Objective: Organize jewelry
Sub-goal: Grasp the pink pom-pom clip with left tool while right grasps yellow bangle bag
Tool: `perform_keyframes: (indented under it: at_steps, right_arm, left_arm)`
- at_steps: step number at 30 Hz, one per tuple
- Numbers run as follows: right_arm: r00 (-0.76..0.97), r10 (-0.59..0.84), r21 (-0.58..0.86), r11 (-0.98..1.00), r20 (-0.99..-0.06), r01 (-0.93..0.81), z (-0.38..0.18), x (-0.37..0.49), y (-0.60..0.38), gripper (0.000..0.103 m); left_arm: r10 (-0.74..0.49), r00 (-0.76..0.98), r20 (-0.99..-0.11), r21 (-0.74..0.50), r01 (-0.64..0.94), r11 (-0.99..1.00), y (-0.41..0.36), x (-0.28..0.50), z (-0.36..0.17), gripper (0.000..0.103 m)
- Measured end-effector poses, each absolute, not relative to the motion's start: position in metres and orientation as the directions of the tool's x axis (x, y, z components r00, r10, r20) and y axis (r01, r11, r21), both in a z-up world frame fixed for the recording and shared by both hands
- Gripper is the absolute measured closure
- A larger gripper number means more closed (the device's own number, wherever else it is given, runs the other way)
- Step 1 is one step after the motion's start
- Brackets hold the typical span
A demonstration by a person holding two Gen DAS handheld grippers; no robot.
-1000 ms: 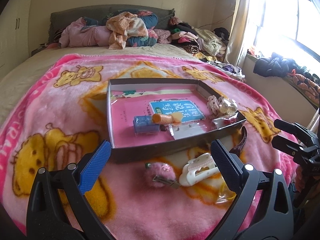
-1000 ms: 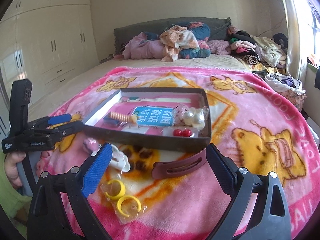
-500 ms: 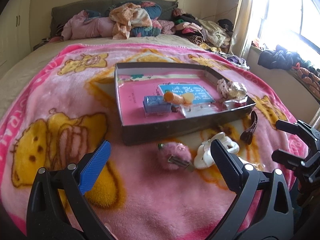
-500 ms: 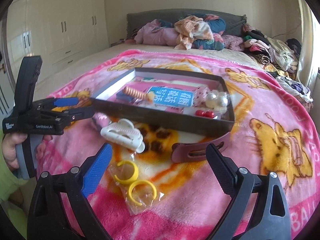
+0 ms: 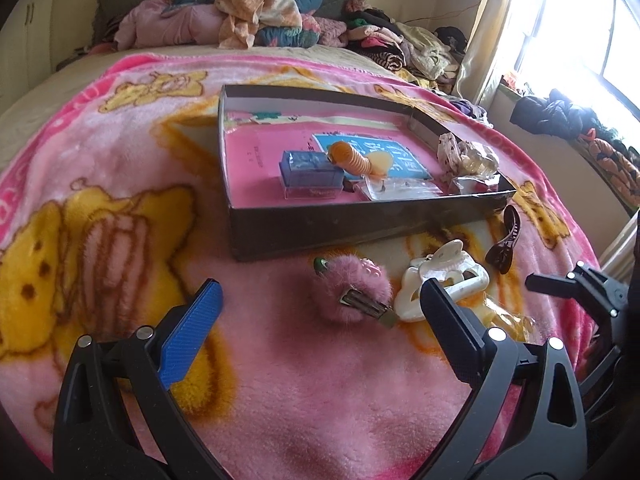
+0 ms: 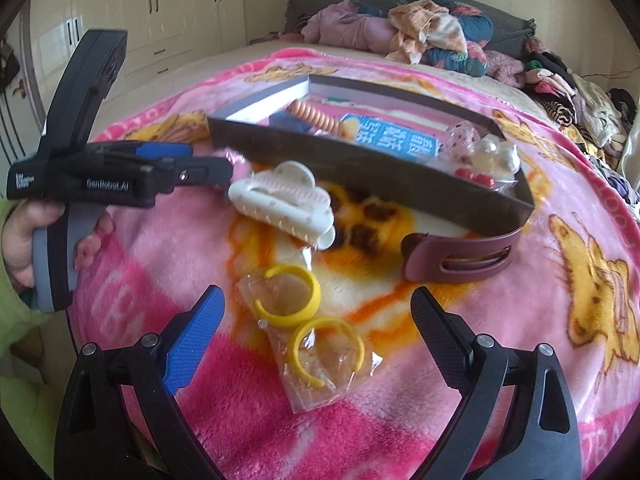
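Both grippers are held above the pink blanket, jaws spread apart and empty. The left gripper is aimed at a fluffy pink hair clip beside the white claw clip. The right gripper is positioned over bagged yellow rings. A maroon clip lies against the dark tray.

Left gripper: black frame, one blue textured finger pad, one black; silver screws at joints. Right gripper same build. Left unit: grey handle, white "GenRobot.AI" marking. Lime-green sleeve.
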State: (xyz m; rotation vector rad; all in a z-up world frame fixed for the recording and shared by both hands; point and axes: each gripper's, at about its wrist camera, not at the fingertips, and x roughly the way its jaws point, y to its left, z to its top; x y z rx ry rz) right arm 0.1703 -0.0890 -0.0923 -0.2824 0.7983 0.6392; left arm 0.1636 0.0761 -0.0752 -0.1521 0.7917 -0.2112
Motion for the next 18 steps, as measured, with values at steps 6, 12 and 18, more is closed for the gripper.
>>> perform_keyframes:
  at_steps: [6,12,18]
  right_arm:
    - [0.464,0.415,0.024,0.764,-0.783,-0.644,-0.108,0.174,-0.084,0.031]
    - [0.454,0.431,0.014,0.737,-0.780,-0.676,-0.107,0.168,-0.078,0.053]
    - [0.448,0.464,0.048,0.734,-0.765,-0.678,-0.101,0.167,-0.083,0.056]
  left_arm:
    - [-0.278,0.667,-0.691,-0.251,0.139,0.958,0.076,0.170,-0.078,0.035]
    - [-0.317,0.640,-0.700,-0.268,0.177,0.947,0.066,0.172,-0.081,0.064]
    - [-0.311,0.641,-0.702,-0.244,0.194,0.950,0.059,0.168,-0.079,0.081]
